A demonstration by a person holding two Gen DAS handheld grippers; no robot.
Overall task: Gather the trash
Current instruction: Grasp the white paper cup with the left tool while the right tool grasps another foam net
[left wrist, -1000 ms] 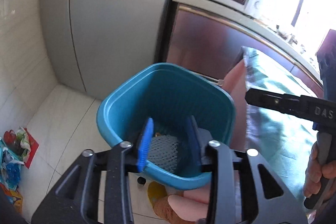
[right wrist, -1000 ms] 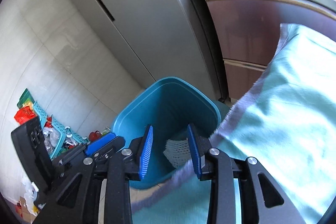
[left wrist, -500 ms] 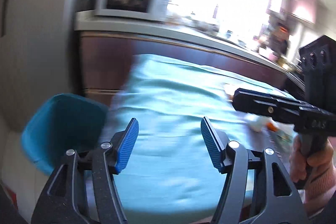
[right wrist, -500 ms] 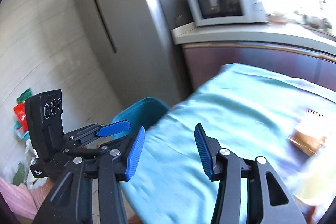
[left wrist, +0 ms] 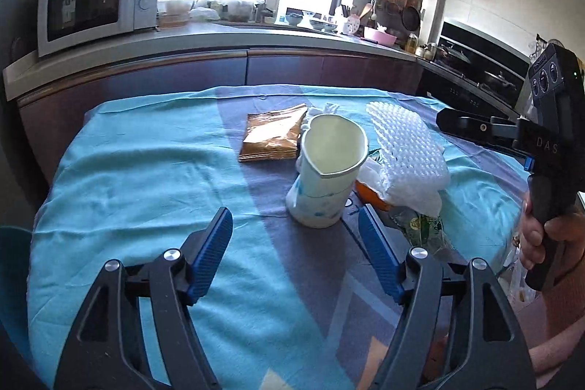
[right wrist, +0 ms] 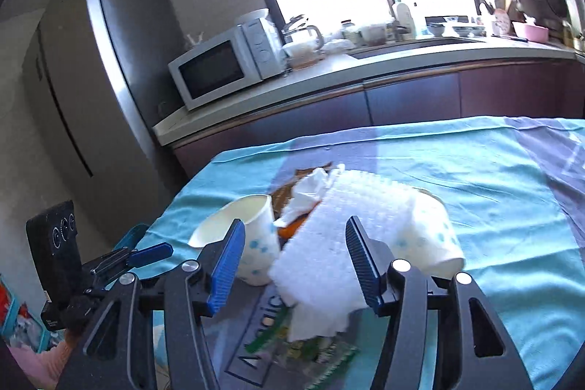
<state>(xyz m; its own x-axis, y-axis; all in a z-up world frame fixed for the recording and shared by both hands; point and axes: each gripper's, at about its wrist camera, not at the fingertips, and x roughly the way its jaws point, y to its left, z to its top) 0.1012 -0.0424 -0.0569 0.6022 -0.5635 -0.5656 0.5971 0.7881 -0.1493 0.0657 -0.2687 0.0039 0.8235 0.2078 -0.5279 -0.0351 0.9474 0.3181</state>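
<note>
We find the trash uncollected on the tablecloth (left wrist: 139,170): paper cup (left wrist: 327,176), foam netting (left wrist: 406,148), brown packet (left wrist: 272,136), tipped second cup (right wrist: 435,240). Left gripper (left wrist: 296,249) and right gripper (right wrist: 292,260) are opening, holding nothing. Most work remains.

Two paper cups (right wrist: 252,236), one foam net (left wrist: 406,145), one brown packet (left wrist: 272,137), perhaps two wrappers (right wrist: 314,353).

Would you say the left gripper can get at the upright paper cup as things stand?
Probably yes. The left gripper is empty with its jaws opening, and only bare tablecloth lies between it and the paper cup. The foam netting crowds the cup's right side.
</note>
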